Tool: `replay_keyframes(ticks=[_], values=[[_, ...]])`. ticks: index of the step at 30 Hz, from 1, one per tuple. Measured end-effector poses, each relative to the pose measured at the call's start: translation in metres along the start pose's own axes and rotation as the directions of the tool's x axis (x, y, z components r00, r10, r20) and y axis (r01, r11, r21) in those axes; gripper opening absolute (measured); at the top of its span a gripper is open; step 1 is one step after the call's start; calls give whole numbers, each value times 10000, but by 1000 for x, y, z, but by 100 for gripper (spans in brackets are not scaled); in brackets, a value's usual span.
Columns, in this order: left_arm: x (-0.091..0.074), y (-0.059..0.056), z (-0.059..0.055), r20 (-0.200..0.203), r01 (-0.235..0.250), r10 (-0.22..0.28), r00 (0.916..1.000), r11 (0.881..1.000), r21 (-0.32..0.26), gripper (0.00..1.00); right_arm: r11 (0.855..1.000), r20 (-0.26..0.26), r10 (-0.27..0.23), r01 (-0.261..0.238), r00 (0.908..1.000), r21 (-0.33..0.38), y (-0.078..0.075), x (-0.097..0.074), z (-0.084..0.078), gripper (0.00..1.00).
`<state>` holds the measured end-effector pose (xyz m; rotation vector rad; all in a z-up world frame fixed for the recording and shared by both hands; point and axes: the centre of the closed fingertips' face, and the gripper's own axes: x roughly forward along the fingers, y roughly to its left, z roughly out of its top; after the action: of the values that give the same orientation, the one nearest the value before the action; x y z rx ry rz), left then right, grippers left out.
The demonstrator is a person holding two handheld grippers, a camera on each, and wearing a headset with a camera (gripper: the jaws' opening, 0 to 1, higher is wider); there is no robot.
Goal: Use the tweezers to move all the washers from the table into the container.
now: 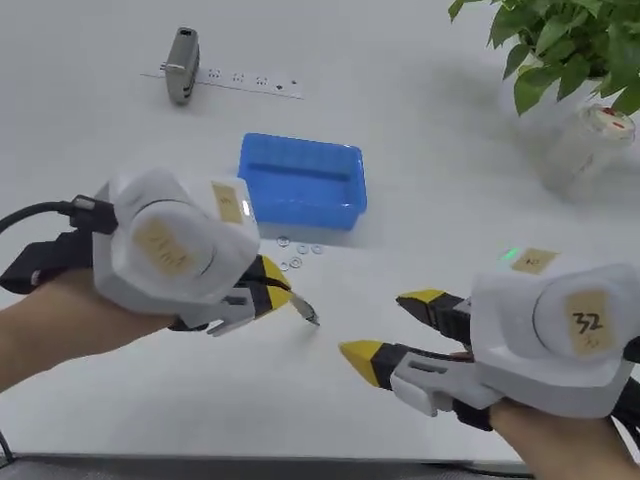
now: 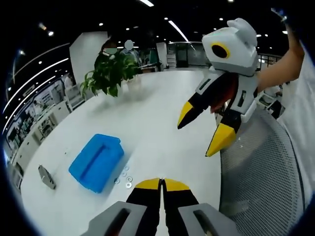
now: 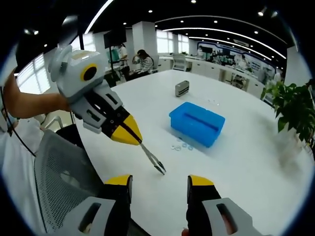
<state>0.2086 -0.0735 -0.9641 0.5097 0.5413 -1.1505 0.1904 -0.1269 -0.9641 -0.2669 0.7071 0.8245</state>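
Note:
A blue rectangular container [image 1: 300, 180] sits open on the white table [image 1: 420, 150]. Several small metal washers [image 1: 296, 252] lie just in front of it, also seen in the right gripper view as washers [image 3: 181, 146] beside the container [image 3: 197, 123]. My left gripper [image 1: 280, 290] is shut on the metal tweezers [image 1: 305, 312], whose tips point down toward the table a little short of the washers. My right gripper [image 1: 390, 325] is held open and empty to the right of the tweezers. In the right gripper view the tweezers [image 3: 152, 160] stick out of the left gripper [image 3: 133, 138].
A white power strip [image 1: 240, 80] with a grey adapter [image 1: 182, 65] lies at the back left. A potted plant [image 1: 570, 40] and a glass jar [image 1: 590, 140] stand at the back right. A mesh chair [image 2: 261, 172] is by the table's near edge.

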Motion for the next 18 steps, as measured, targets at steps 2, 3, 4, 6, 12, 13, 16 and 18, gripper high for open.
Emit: replay_keyframes(ticks=[2, 3, 4, 6, 12, 13, 16, 18], values=[[-9, -5, 6, 68, 117, -117, 9999, 9999, 78, 0, 9988, 79, 415, -413, 9991, -245, 9, 1, 7, 39], [-14, -7, 8, 93, 154, -155, 9998, 9998, 160, 0, 9976, 136, 590, -585, 9982, -382, 13, 1, 10, 37], [-21, -11, 11, 109, 239, -243, 9996, 9991, 338, 0, 9945, 211, 892, -878, 9958, -568, 19, 2, 16, 36], [-32, -16, 14, 78, 330, -335, 9994, 9976, 612, 0, 9850, 243, 1488, -1460, 9886, -922, 31, 3, 23, 33], [-61, -30, 21, -69, 1018, -1016, 9948, 9906, 916, 0, 9424, 67, 2731, -2662, 9620, -2024, 59, 4, 40, 30], [-68, -32, 24, -59, 1128, -1128, 9936, 9877, 1084, 0, 9295, 62, 3007, -2916, 9537, -2258, 66, 4, 44, 29], [-82, -39, 32, 19, 1382, -1399, 9902, 9801, 1427, 0, 8979, -121, 3627, -3529, 9318, -2631, 83, 3, 47, 26], [-91, -43, 38, 60, 1563, -1593, 9872, 9746, 1602, 0, 8833, -239, 3839, -3747, 9231, -2817, 89, 3, 48, 25]])
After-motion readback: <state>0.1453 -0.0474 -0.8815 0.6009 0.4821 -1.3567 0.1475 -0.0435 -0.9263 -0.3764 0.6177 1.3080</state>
